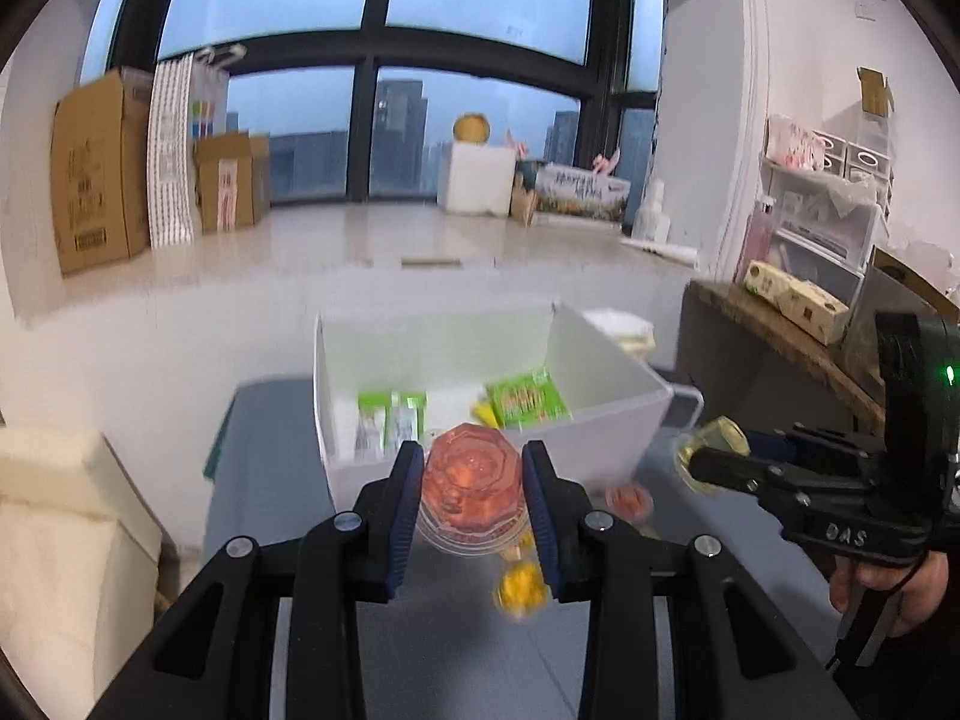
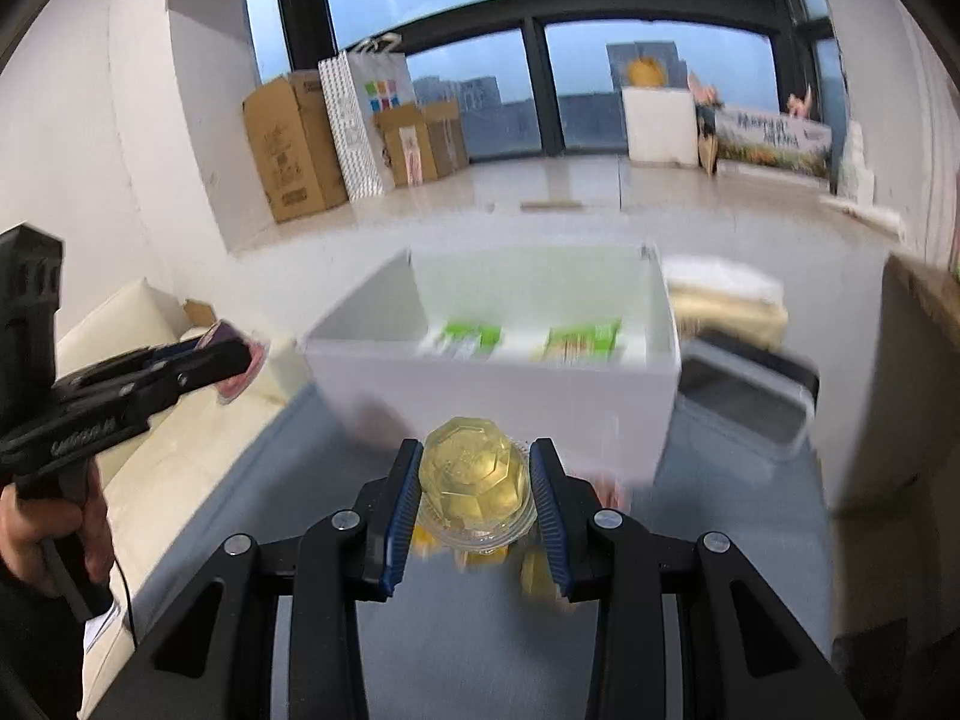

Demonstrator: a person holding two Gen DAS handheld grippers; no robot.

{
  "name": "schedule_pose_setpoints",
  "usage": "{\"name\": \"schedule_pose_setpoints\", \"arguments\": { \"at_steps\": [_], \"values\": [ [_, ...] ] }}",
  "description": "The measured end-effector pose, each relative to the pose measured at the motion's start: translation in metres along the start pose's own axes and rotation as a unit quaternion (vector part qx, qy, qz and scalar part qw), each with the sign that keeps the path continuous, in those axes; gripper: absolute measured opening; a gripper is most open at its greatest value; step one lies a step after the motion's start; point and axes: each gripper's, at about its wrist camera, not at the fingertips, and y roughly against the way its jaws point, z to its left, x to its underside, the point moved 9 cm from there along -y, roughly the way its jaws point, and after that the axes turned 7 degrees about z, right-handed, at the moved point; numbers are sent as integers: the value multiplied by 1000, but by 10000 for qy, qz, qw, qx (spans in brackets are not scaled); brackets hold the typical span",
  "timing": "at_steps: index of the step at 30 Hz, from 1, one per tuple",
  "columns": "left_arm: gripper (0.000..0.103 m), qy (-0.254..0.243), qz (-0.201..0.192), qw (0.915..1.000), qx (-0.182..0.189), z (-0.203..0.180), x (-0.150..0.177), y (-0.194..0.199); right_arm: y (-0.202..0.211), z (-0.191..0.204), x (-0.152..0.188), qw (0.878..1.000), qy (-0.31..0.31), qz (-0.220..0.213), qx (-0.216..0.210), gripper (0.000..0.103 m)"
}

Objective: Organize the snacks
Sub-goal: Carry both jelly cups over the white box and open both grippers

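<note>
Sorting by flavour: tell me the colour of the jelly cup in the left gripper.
Orange-red jelly cup; clearest in the left wrist view.

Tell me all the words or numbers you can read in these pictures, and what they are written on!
"DAS": on the side of the right gripper, seen from the left wrist.
Left gripper: raised lettering on its side, too blurred to read.
Cardboard boxes: printing too small to read.
Green snack packets in the white box: print too blurred.
Long banner box by the window: letters unreadable.
</note>
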Motion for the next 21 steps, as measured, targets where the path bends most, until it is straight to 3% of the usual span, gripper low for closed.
{"name": "schedule_pose_setpoints", "arguments": {
  "at_steps": [5, 12, 13, 14, 15, 16, 17, 21],
  "values": [
    [38, 0, -28, 10000, 12, 8, -41, -38, -23, -14, -59, 9996, -188, -171, -96, 40],
    [39, 55, 363, 9993, -21, 23, -60, -107, -73, -53, -98, 9992, -276, 117, 270, 40],
    [46, 87, 446, 9989, -70, 26, -59, -115, -75, -58, -99, 9990, -301, 128, 297, 40],
    [71, 143, 523, 9984, -165, 30, -58, -122, -77, -63, -101, 9987, -345, 139, 340, 40],
    [85, 202, 556, 9980, -218, 34, -56, -126, -78, -70, -101, 9982, -430, 148, 390, 50],
    [103, 267, 531, 9981, -159, 36, -55, -127, -81, -75, -100, 9979, -510, 177, 367, 65],
    [103, 289, 466, 9984, -99, 37, -55, -126, -84, -78, -98, 9978, -562, 250, 231, 102],
    [103, 254, 532, 9981, -196, 41, -48, -123, -77, -84, -94, 9980, -601, 72, 183, 103]
  ]
}}
